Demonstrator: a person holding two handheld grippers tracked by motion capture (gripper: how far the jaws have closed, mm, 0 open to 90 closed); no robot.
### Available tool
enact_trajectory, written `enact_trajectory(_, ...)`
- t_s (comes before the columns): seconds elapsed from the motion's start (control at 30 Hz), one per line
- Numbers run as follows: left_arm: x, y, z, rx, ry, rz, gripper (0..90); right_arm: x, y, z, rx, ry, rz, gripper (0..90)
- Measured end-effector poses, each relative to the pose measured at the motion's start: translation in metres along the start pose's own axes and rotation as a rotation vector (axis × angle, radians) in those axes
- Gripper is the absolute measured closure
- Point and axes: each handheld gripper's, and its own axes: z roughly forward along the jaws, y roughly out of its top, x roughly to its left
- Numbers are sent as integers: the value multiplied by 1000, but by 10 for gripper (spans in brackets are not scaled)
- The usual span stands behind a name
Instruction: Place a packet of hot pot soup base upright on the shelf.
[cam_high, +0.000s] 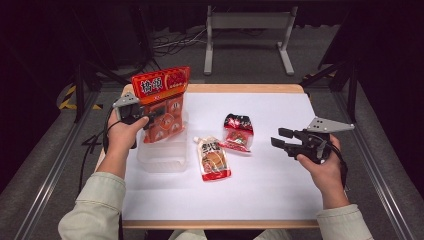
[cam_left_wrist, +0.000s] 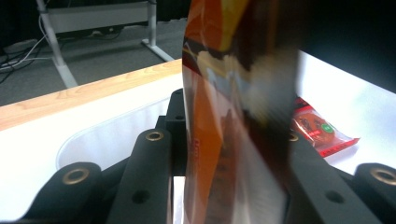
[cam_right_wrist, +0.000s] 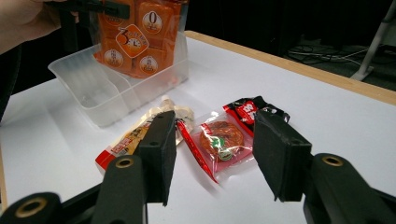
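Fingers of the left gripper (cam_high: 148, 116) clamp the orange snack bag (cam_high: 162, 102) upright over the clear plastic tray (cam_high: 162, 159); right gripper (cam_high: 285, 138) jaws stand apart, holding nothing.

Risk, as judged: the bag is pinched at one side edge (the grip looks narrow), so it may swing, slip, or catch the tray wall just below the left fingers and tip the light tray. Ahead of the right gripper lie a red-and-black packet (cam_right_wrist: 229, 135) and a spouted pouch (cam_right_wrist: 144, 130), side by side; neither blocks the tray.
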Motion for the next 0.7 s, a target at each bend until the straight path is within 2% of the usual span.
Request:
enact_trajectory(0.17, 2, -6, -4, -3, -3, -17, 707, 1, 0, -1, 2, 1, -2, 505)
enact_trajectory(0.27, 4, -12, -6, 2, -4, -65, 702, 2, 0, 0, 3, 3, -2, 504)
enact_trajectory(0.37, 5, -16, -7, 5, -2, -59, 700, 2, 0, 0, 3, 6, -5, 503)
enact_trajectory(0.4, 7, -24, -4, 85, 28, -38, 700, 2, 0, 1, 4, 6, -4, 502)
enact_trajectory(0.43, 7, -24, -4, 85, 28, -38, 701, 2, 0, 1, 4, 6, -4, 502)
enact_trajectory(0.47, 8, -30, -2, 73, 34, -53, 701, 2, -1, 1, 6, 6, -5, 502)
enact_trajectory(0.53, 10, -34, -4, 49, 14, -91, 700, 3, -1, 2, 8, 7, -7, 501)
enact_trajectory(0.7, 7, -32, -4, 58, 26, -62, 690, 3, -2, 4, 14, 8, -4, 499)
